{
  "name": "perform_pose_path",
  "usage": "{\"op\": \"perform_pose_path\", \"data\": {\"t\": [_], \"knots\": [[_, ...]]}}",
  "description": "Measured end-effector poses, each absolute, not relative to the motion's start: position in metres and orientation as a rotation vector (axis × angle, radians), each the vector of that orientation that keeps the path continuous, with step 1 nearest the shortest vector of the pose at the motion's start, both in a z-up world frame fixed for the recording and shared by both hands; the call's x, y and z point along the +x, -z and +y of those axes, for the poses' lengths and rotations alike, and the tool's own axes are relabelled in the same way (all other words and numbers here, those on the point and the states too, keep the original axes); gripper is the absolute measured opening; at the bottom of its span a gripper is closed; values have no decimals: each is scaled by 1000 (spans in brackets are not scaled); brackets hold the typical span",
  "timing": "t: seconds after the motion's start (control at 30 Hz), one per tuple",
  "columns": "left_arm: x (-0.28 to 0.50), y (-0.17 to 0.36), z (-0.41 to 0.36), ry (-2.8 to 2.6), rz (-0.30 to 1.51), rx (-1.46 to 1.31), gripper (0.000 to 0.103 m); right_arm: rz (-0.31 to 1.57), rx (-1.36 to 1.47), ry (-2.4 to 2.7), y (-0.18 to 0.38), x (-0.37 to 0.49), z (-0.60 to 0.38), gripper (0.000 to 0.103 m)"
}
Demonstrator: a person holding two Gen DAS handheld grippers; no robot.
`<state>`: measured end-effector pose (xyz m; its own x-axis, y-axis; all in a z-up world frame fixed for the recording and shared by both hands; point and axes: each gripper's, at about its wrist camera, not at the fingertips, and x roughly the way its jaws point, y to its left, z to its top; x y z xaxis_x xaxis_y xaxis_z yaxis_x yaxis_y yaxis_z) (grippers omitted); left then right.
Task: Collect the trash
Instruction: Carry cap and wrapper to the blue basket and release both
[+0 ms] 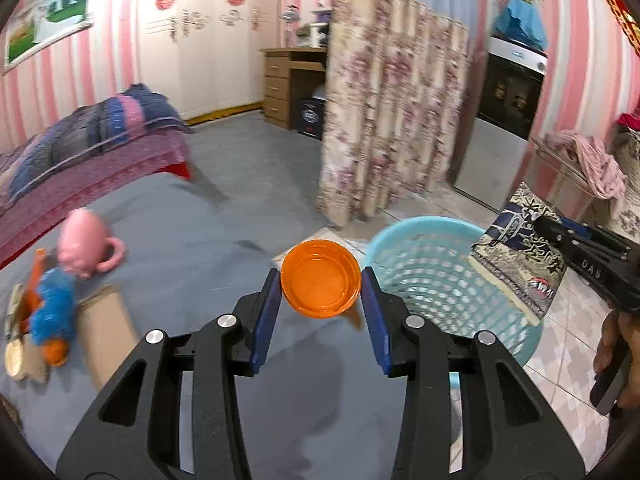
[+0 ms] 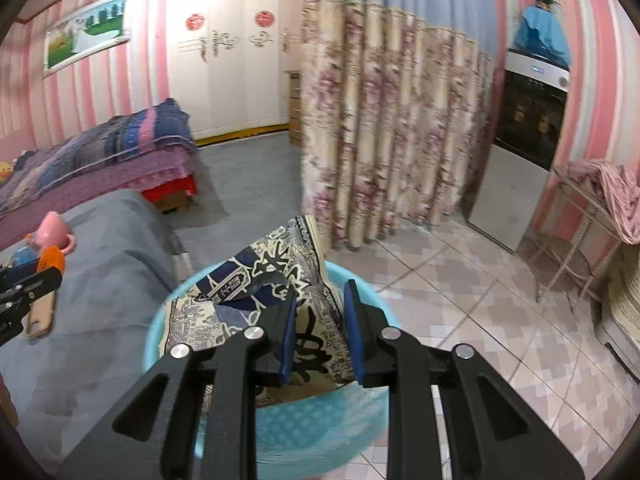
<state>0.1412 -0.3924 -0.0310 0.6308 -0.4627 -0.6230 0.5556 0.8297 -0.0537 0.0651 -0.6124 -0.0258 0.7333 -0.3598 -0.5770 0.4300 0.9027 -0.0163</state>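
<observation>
My left gripper (image 1: pixel 321 290) is shut on an orange plastic cup (image 1: pixel 320 278), held above the grey table edge, just left of a light blue mesh basket (image 1: pixel 424 280). My right gripper (image 2: pixel 320 320) is shut on a patterned blue-and-cream paper bag (image 2: pixel 256 300) and holds it over the basket (image 2: pixel 160 320). In the left wrist view the bag (image 1: pixel 516 264) hangs over the basket's right rim, with the right gripper body behind it.
On the grey table (image 1: pixel 180 240) lie a pink pig-shaped mug (image 1: pixel 86 246), a blue fuzzy toy (image 1: pixel 54 312) and a cardboard piece (image 1: pixel 106 332). A bed (image 1: pixel 80 148), a floral curtain (image 1: pixel 392 120) and a fridge (image 1: pixel 504 120) stand behind. Tiled floor (image 2: pixel 480 300) is at right.
</observation>
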Motion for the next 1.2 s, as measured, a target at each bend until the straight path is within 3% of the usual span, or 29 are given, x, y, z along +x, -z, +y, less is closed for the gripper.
{"op": "perform_pose_path", "data": {"t": [0.5, 0.6, 0.63, 0.83, 1.03, 1.2], "knots": [[151, 61, -498, 716, 710, 241, 41, 659, 161, 527, 59, 54, -662, 23], [156, 61, -501, 699, 716, 242, 75, 664, 164, 528, 62, 56, -662, 23], [157, 60, -499, 693, 707, 237, 78, 665, 163, 528, 63, 56, -662, 23], [167, 50, -483, 653, 691, 223, 88, 667, 149, 530, 64, 61, -659, 23], [171, 45, -464, 608, 673, 219, 90, 674, 144, 530, 68, 70, -652, 23], [170, 41, -451, 578, 664, 226, 91, 689, 134, 524, 75, 84, -643, 32]]}}
